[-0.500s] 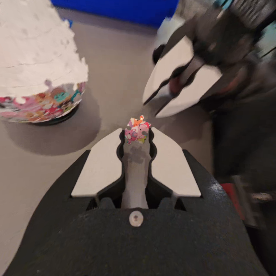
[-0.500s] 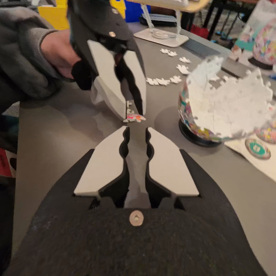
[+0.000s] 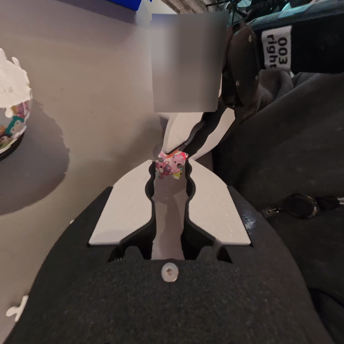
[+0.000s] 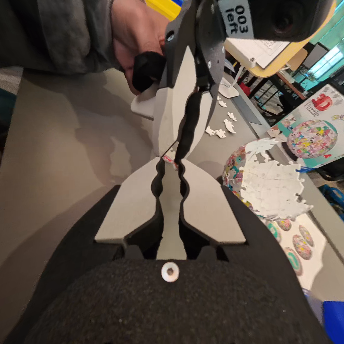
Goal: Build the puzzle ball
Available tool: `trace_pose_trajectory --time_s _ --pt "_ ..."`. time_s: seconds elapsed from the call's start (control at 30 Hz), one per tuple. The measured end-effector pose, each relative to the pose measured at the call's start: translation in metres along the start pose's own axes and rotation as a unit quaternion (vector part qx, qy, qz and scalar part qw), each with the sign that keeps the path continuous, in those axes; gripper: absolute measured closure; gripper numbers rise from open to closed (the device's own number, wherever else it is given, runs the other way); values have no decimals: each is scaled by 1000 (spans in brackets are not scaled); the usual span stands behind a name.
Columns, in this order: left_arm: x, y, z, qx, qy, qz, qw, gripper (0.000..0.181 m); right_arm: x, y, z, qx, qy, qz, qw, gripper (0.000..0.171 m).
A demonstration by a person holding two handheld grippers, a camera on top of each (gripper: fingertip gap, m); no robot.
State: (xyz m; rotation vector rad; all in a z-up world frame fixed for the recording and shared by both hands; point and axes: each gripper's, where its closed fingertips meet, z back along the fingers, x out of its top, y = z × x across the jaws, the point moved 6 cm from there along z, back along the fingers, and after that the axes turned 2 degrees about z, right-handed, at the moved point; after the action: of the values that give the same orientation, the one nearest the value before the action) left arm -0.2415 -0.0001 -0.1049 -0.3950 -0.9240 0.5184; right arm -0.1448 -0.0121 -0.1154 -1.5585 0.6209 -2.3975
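Grey desk (image 3: 78, 78), half-built puzzle ball (image 4: 264, 184) sitting beside tools. Left tool (image 3: 170, 163) pinching pink piece (image 3: 171, 165); right tool (image 4: 170, 162) closing tips on same piece, likely handing over for regrip.

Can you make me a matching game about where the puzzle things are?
Things:
1. colourful puzzle piece
2. half-built puzzle ball
3. loose white pieces
4. puzzle box

Places:
A. sits on a black stand
B. lie flat on the grey table
C. pinched at the tips of the left gripper
D. stands upright behind the ball

Pairs: 1-C, 2-A, 3-B, 4-D
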Motion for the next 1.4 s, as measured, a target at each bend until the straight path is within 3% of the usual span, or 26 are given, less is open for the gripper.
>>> trace_pose_trajectory --time_s 0.1,0.2,0.27,0.33,0.4,0.57,0.67,0.8,0.97,1.4 --pt "4 0 9 14 -26 -5 1000 166 -4 -5 -2 -14 7 -30 999 169" --pt "9 2 35 50 -110 -14 993 157 -9 -19 -2 -5 -26 -196 980 169" --pt "8 3 51 87 -152 -29 984 157 -13 -28 -4 28 -69 -345 936 169" --pt "4 2 57 118 -167 -46 978 157 -11 -35 -4 80 -149 -484 858 169" --pt "1 1 56 129 -157 -56 978 157 -10 -36 -5 118 -204 -550 801 169" --pt "6 -11 50 103 -172 -65 978 160 1 -30 -8 131 -238 -549 791 169" --pt "5 -12 43 101 -169 -67 978 168 3 -30 -8 145 -264 -566 767 169" --pt "9 -15 40 103 -185 -66 975 181 -1 -29 -7 142 -264 -569 766 169" --pt "8 -12 39 114 -174 -59 976 180 -5 -27 -8 133 -232 -551 790 169" --pt "14 -12 45 99 -143 -78 982 174 -8 -24 -11 178 -227 -580 762 169"
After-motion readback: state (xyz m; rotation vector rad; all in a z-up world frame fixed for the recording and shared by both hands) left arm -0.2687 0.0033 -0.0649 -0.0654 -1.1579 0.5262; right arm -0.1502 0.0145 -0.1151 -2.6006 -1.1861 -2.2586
